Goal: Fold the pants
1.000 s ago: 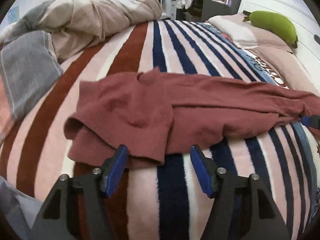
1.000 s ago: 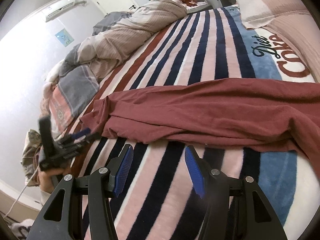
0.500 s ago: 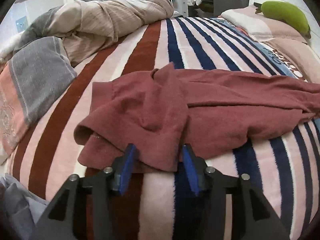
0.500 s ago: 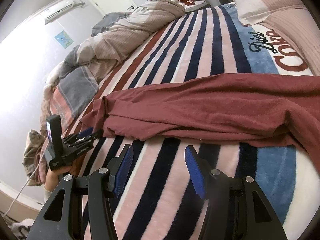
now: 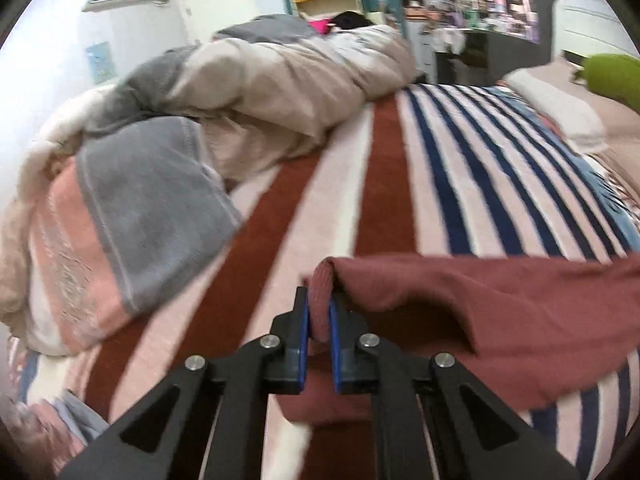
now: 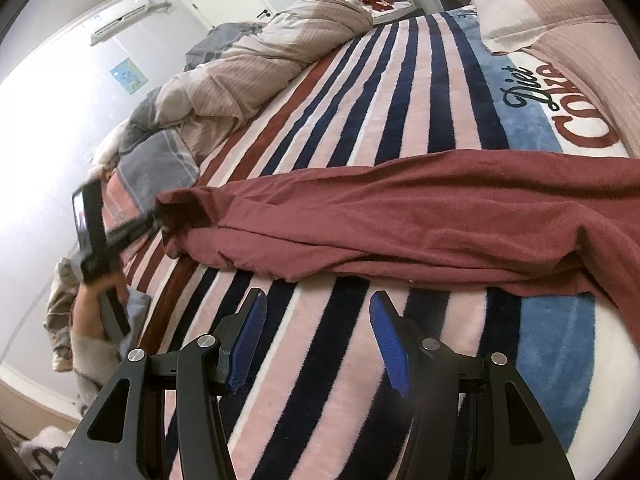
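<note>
Dark red pants (image 6: 400, 208) lie stretched across a striped blanket (image 6: 360, 92) on a bed. My left gripper (image 5: 319, 312) is shut on a fold of the pants (image 5: 480, 312) at their left end, and that end is lifted off the blanket. The right wrist view shows that left gripper (image 6: 156, 220) at the raised end of the cloth, held by a hand. My right gripper (image 6: 316, 312) stands open over the blanket, just in front of the pants' near edge, with nothing between its blue pads (image 6: 248, 344).
A rumpled beige and grey duvet (image 5: 248, 96) is heaped along the bed's far left side. Pillows (image 6: 528, 12) and a green cushion (image 5: 612, 76) lie by the headboard at the right. Shelves and a door stand beyond the bed.
My left gripper closed on the pants' edge and lifted it up and away from the blanket. The right gripper stayed where it was, open.
</note>
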